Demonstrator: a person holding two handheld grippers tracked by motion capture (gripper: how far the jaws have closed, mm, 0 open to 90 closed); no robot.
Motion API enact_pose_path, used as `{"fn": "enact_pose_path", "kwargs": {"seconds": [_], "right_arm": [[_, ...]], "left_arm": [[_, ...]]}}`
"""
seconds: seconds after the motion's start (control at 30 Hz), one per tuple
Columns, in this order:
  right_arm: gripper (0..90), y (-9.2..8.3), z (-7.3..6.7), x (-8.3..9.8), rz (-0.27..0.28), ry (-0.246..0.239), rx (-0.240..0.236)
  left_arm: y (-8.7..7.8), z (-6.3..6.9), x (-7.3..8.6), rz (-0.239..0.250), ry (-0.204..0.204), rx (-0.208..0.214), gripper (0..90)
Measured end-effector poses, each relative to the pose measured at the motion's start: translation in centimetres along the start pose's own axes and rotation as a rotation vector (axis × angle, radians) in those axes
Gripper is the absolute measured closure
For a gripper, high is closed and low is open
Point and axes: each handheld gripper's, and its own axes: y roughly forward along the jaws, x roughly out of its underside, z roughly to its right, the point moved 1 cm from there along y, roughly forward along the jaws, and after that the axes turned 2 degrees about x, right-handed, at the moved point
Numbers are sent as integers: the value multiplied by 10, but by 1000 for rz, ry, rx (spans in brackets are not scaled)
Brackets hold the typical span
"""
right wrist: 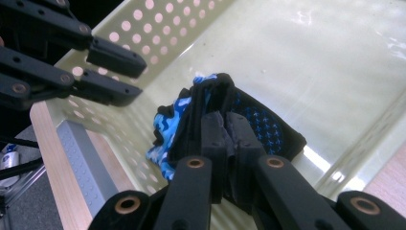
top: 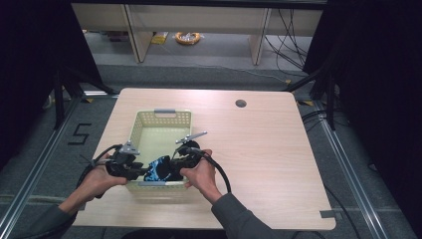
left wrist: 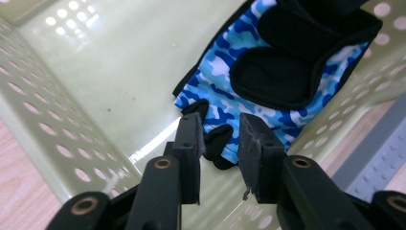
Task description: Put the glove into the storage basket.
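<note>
The right hand-held gripper point(right wrist: 225, 125) is clamped on the glove point(right wrist: 201, 120), holding it over the basket point(top: 149, 127) near the bench's front edge. The left hand-held gripper point(left wrist: 219, 136) has its jaws apart, with a glove finger between them but not pinched. If the right releases too high or too near the front wall, the glove could catch on the rim and fall onto the bench point(top: 268, 154). The basket's grey handle point(right wrist: 81, 153) and the two hand-held grippers crowd that corner.
</note>
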Motion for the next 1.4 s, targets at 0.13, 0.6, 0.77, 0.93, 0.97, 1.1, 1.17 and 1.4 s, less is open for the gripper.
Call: {"fn": "enact_pose_path", "kwargs": {"seconds": [0.13, 0.6, 0.77, 0.93, 0.97, 1.1, 1.17, 1.4], "right_arm": [[858, -2, 1, 1, -9, -2, 17], [804, -9, 4, -3, 8, -25, 62], [751, -17, 5, -5, 26, -22, 53], [695, -28, 8, -5, 41, -36, 36], [683, -30, 9, -5, 51, -40, 31], [638, -40, 15, -3, 78, -28, 24], [621, -45, 20, -2, 97, -28, 21], [568, -67, 26, 6, 133, -38, 14]], "left_arm": [[-1, 0, -1, 8, -2, -6, 675], [-8, 6, -6, 54, -21, -1, 626], [-14, 7, -8, 73, -45, 16, 518], [-19, 11, -9, 103, -88, 29, 423], [-20, 12, -10, 110, -93, 29, 409], [-22, 15, -11, 139, -112, 30, 366], [-21, 16, -10, 148, -133, 31, 350], [-21, 23, -7, 177, -169, 81, 317]]}}
